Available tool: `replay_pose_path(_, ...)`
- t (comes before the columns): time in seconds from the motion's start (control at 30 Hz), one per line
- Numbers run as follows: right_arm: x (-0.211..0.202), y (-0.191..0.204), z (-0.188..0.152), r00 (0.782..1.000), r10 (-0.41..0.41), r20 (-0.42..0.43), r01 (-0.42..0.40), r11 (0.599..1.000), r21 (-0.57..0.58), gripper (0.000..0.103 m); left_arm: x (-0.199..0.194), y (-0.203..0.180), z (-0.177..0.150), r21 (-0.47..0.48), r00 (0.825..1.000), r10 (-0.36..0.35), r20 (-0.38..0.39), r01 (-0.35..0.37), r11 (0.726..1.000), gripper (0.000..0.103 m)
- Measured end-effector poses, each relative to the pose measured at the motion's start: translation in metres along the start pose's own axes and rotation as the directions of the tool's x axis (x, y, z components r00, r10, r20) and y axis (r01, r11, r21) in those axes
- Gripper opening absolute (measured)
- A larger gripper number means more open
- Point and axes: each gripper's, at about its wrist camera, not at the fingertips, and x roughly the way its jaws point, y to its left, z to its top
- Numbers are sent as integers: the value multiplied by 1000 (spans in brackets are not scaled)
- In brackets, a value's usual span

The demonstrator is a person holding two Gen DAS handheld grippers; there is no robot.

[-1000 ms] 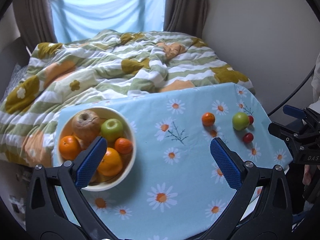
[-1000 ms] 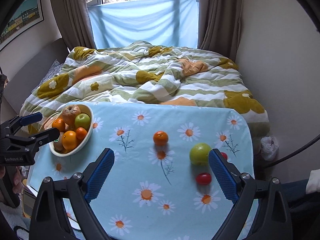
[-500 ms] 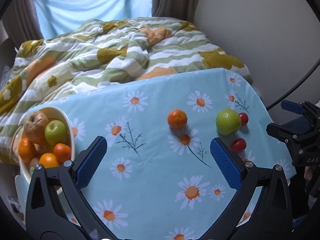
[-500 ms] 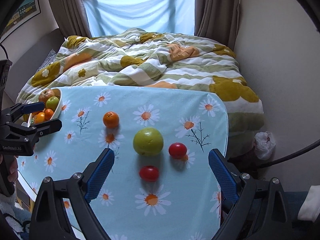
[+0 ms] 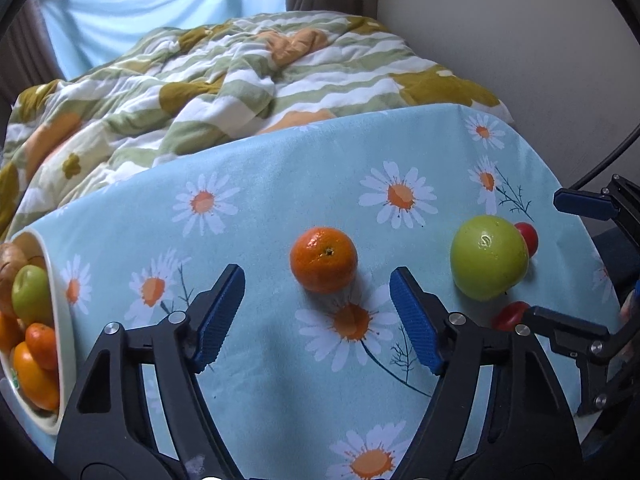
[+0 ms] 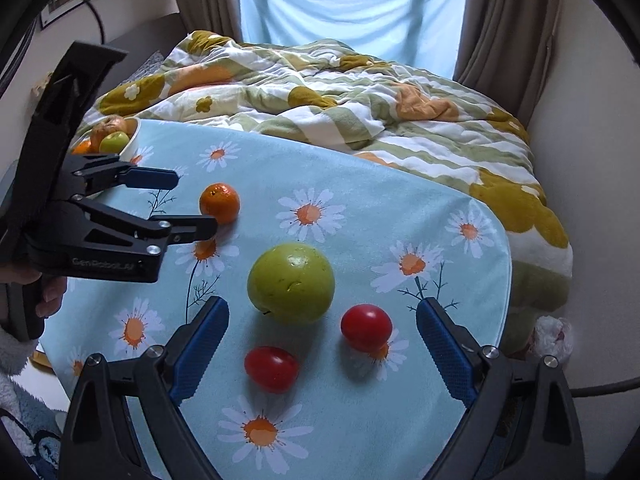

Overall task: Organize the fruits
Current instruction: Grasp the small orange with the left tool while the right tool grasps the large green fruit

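The bed with its striped blanket fills the back, just behind the table's far edge. The table has a blue daisy cloth, and its near edge is cut off in both views. The bowl sits at the table's left edge; only a slice of it shows in the left view, and in the right view the left gripper hides most of it. It holds oranges, a green apple and a brown fruit. The left gripper is spread wide and holds nothing, with the orange sitting just past its fingertips, not touching them. The right gripper is spread wide too and holds nothing. The big green apple sits between its fingers, near the table's right edge, with bare cloth between it and the orange. One tomato sits just right of the apple, and another tomato sits in front of it. In the left view the apple hides most of one tomato, and the right gripper hides part of the other. The cloth in the middle of the table, between bowl and orange, is bare. Past the right edge a small white bag lies low down, hard to make out.
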Motion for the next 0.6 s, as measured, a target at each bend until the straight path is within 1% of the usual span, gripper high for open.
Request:
replay_pose_path(0.03,2,2,0,1000,6,1,-6,1000,-17,92,3,-1,1,4,1000,-1,0,1,1000,76)
replay_pose_path(0.07,5,3,0,1000,13,-2,-13,999,-31,88,7,-2,2,9,1000,0,-3,1,1000,69)
replay_pose_path(0.1,8,3,0,1000,17,-7,-17,999,-44,84,11,-3,2,12,1000,1,-8,0,1000,67)
replay_pose_path(0.13,10,4,-1,1000,20,-12,-21,998,-53,83,14,-3,2,11,1000,-3,-10,3,1000,65)
replay_pose_path(0.2,15,4,-1,999,30,-17,-31,998,-60,79,19,-3,2,4,1000,-10,-22,11,1000,55)
replay_pose_path(0.23,16,4,-1,999,37,-20,-38,997,-61,78,22,-3,2,2,999,-8,-32,8,1000,48)
replay_pose_path(0.27,18,4,-1,999,43,-22,-44,997,-62,76,21,-3,1,7,1000,-1,-23,1,1000,46)
replay_pose_path(0.3,18,4,-1,999,46,-22,-48,997,-65,75,21,-3,1,9,1000,-5,-25,5,1000,44)
replay_pose_path(0.37,20,5,0,998,51,-23,-53,996,-73,74,22,-3,1,10,1000,-3,-26,3,1000,44)
replay_pose_path(0.6,28,8,4,997,65,-28,-68,993,-97,62,16,0,-2,15,1000,13,-26,-13,1000,44)
